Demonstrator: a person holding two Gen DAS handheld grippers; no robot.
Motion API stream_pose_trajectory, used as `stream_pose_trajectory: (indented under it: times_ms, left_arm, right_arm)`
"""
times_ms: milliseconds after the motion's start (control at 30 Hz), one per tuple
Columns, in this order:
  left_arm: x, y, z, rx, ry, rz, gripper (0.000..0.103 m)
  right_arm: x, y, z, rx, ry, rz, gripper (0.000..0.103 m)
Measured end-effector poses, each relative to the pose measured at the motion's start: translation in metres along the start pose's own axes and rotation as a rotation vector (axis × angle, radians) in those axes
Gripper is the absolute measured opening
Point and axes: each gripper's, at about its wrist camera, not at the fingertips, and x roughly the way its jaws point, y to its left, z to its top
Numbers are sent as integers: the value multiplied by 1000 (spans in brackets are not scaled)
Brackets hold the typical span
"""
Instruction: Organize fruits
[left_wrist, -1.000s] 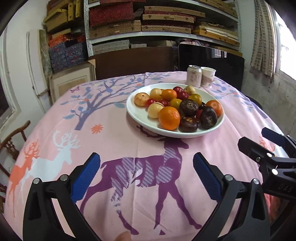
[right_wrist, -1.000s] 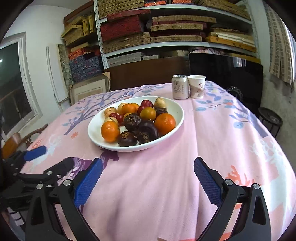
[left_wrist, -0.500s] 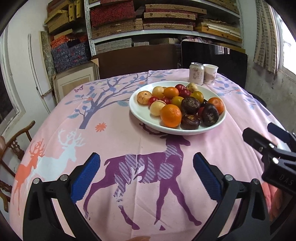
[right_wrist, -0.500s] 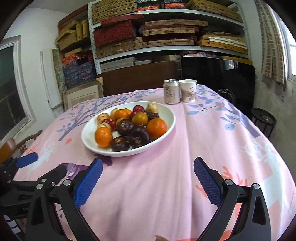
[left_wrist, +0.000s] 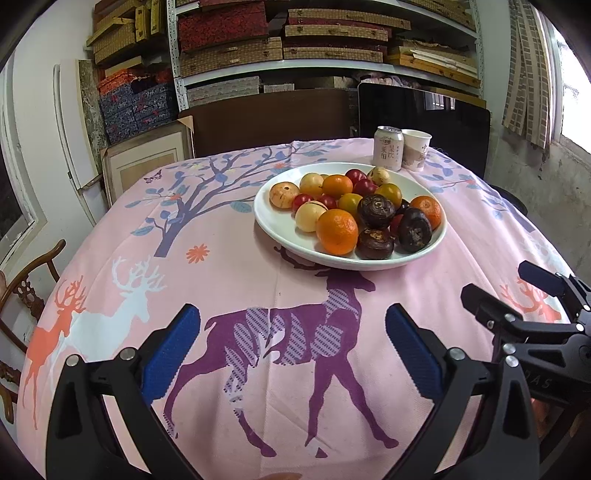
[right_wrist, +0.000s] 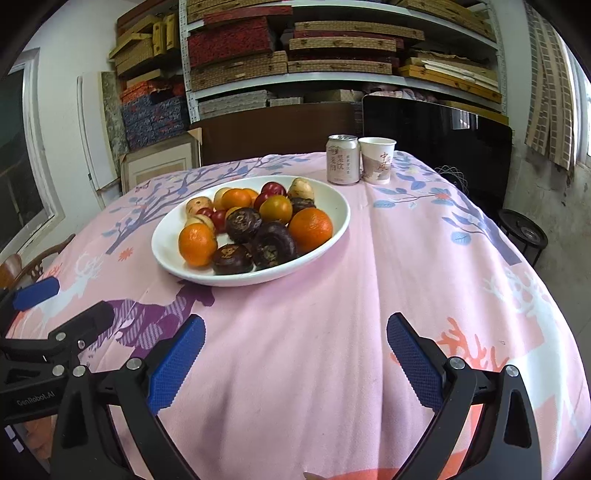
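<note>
I have both tools spread wide and holding nothing: the left tool (left_wrist: 293, 345) and right tool (right_wrist: 295, 347) hover over the pink-clothed counter (right_wrist: 424, 258). The mixed fruits (left_wrist: 354, 210) sit piled in the white bowl (left_wrist: 280, 225), ahead of both tools.

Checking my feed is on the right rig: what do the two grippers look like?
Both match: the left gripper and right gripper have black plastic frames with silver screws, and each finger carries a ribbed blue pad. White lettering shows on their bodies: "GenRobot.AI" on the left, partly legible "DAS" on the right. No cables or sleeves are visible.
</note>
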Motion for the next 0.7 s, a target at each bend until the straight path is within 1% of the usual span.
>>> stream_pose_trajectory:
  times_ms: [233,367,467,600,700]
  left_arm:
    - [0,-1,0,-2,2,-15,99]
    - [-2,1,-1,-5,-14,12,99]
    - [-1,0,0,-4,-11,-16,99]
    - [-3,-2,0,13,-23,-6,99]
    - [-1,-1,0,11,-17,-8,99]
  right_arm:
    - [0,1,0,-5,-2,1,100]
    - [-1,3,0,-8,-3,3,100]
    - [-1,3,0,-7,-4,0,100]
    - [-1,3,0,-3,-4,-2,100]
    - [-1,2,0,-3,-4,-1,100]
